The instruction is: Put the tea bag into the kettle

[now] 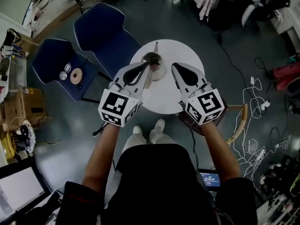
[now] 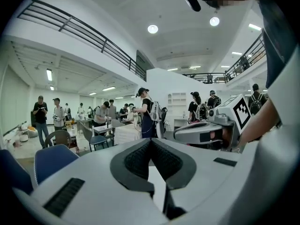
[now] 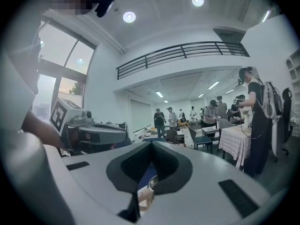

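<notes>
Fingers of the left gripper (image 1: pixel 147 67) are pressed together and empty, tips just beside the steel kettle (image 1: pixel 153 60) on the round white counter (image 1: pixel 164 100). Right gripper (image 1: pixel 175 67): fingers likewise closed on nothing. Tea bag appears in none of the 3 views; kettle lid seems on, so insertion likely remains.

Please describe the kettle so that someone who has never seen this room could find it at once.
In the head view, find the round white table, right of two blue chairs. The kettle stands near its far edge. It is a shiny metal pot with a thin part pointing away from the person, and it is the only thing visible on that table.
</notes>
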Available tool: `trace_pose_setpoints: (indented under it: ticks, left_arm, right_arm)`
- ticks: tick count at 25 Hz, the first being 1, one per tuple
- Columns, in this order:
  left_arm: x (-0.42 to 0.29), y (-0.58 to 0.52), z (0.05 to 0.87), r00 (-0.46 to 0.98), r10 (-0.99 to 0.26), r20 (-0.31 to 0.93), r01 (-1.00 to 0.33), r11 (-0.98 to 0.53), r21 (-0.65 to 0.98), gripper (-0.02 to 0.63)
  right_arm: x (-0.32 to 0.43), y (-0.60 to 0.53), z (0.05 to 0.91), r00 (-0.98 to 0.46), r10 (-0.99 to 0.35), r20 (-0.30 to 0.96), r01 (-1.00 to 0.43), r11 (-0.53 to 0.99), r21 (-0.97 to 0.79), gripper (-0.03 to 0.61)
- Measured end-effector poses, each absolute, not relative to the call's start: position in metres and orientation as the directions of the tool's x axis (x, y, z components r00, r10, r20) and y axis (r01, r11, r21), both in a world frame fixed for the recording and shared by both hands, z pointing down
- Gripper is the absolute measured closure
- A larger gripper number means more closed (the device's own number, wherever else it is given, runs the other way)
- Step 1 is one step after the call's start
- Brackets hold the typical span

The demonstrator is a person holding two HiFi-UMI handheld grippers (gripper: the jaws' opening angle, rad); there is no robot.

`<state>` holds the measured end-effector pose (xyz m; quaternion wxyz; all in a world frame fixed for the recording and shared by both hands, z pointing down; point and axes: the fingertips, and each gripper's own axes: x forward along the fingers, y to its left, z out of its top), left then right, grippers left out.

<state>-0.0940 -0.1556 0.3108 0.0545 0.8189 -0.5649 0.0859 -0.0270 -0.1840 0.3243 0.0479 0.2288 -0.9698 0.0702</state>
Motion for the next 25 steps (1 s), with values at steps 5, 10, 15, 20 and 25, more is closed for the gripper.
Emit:
trace_pose_setpoints:
  ticks: [5, 10, 15, 20, 25]
  left_arm:
    - [-0.098, -0.141, 0.293, 0.36, -0.92, 0.152, -0.931, -0.366, -0.009, 0.6]
    - [-0.1, -0.119, 0.283, 0.38, -0.916, 0.129, -0.924, -0.383, 0.001, 0.6]
    - [-0.107, -0.088, 0.273, 0.405, -0.909, 0.099, -0.914, -0.407, 0.0, 0.6]
    - [-0.114, -0.057, 0.258, 0.431, -0.9, 0.069, -0.902, -0.433, -0.008, 0.6]
    - [-0.127, -0.025, 0.244, 0.453, -0.89, 0.047, -0.891, -0.454, -0.018, 0.6]
  right_arm:
    - [-0.035, -0.172, 0.309, -0.891, -0.443, 0.101, -0.452, 0.886, -0.103, 0.561]
    - [-0.038, -0.15, 0.297, -0.885, -0.458, 0.085, -0.465, 0.882, -0.08, 0.561]
    - [-0.046, -0.121, 0.283, -0.874, -0.481, 0.068, -0.485, 0.873, -0.058, 0.561]
    - [-0.055, -0.089, 0.27, -0.863, -0.502, 0.055, -0.504, 0.863, -0.036, 0.561]
    - [-0.069, -0.057, 0.253, -0.85, -0.527, 0.025, -0.527, 0.849, -0.026, 0.561]
